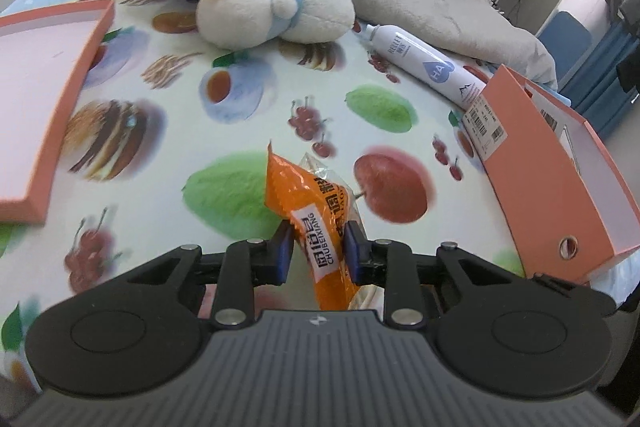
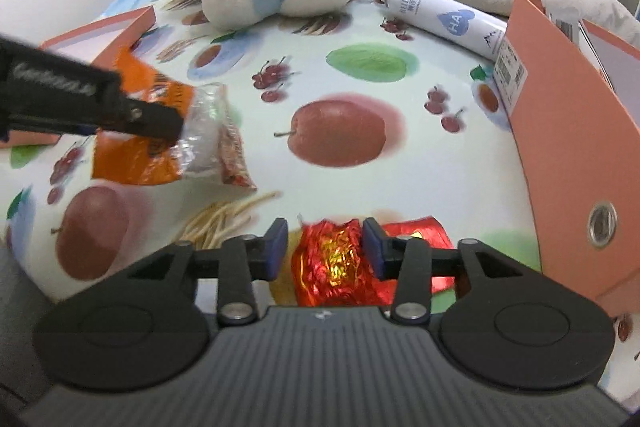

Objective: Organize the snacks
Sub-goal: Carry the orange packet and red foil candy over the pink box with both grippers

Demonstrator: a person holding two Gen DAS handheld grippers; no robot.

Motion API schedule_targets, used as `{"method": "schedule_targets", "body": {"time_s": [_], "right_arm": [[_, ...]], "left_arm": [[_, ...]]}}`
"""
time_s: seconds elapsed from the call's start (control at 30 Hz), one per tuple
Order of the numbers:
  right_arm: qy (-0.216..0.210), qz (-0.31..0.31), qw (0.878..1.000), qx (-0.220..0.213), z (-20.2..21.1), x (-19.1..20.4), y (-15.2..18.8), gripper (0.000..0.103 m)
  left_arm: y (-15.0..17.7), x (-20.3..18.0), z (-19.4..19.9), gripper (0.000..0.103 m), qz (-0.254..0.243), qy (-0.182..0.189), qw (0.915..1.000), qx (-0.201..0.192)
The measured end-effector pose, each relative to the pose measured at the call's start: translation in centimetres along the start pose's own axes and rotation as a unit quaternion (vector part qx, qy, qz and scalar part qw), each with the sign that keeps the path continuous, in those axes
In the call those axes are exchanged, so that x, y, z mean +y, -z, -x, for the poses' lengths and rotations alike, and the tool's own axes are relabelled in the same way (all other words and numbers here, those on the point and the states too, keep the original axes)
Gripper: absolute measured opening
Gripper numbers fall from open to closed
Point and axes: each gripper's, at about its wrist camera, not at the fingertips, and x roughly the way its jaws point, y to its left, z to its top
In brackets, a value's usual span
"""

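The left claw (image 1: 318, 243) pinches the light, crinkly orange snack packet (image 1: 310, 203) mid-body—slippery film; the right claw (image 2: 326, 247) stands open around a red foil snack (image 2: 332, 259).

We cannot see the lower end of the orange foil snack packet (image 1: 316, 215) behind the gripper body, and the salmon cardboard lid (image 1: 44, 107) runs off the left edge.
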Motion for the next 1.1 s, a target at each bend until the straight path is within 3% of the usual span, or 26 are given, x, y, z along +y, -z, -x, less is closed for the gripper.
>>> {"method": "schedule_targets", "body": {"time_s": [0.1, 0.27, 0.5, 0.6, 0.67, 0.8, 1.1], "right_arm": [[-0.008, 0.017, 1.0, 0.006, 0.1, 0.1, 0.4, 0.064], [0.001, 0.023, 1.0, 0.003, 0.4, -0.4, 1.0, 0.064], [-0.005, 0.046, 0.999, 0.012, -0.1, 0.0, 0.9, 0.05], [-0.003, 0.048, 0.999, 0.021, -0.6, 0.0, 0.9, 0.049], [0.0, 0.024, 0.999, 0.03, -0.6, -0.4, 0.3, 0.04], [0.03, 0.024, 0.999, 0.023, -0.4, -0.9, -0.3, 0.039], [0.029, -0.053, 0.998, -0.012, 3.5, -5.4, -2.6, 0.039]], "left_arm": [[0.8, 0.4, 0.7, 0.031, 0.008, -0.004, 1.0, -0.001], [1.5, 0.2, 1.9, 0.029, 0.007, -0.003, 0.9999, -0.014], [1.2, -1.0, 1.9, 0.028, 0.0, 0.003, 0.9999, -0.013], [1.0, -1.5, 1.6, 0.028, -0.002, 0.004, 0.9999, -0.01], [0.8, -2.0, 1.3, 0.027, -0.009, 0.005, 0.9999, -0.008], [-0.1, -2.8, 0.9, 0.027, -0.011, 0.014, 0.9998, -0.005], [-2.8, -5.4, 0.5, 0.026, -0.026, 0.029, 0.9992, -0.008]]}}
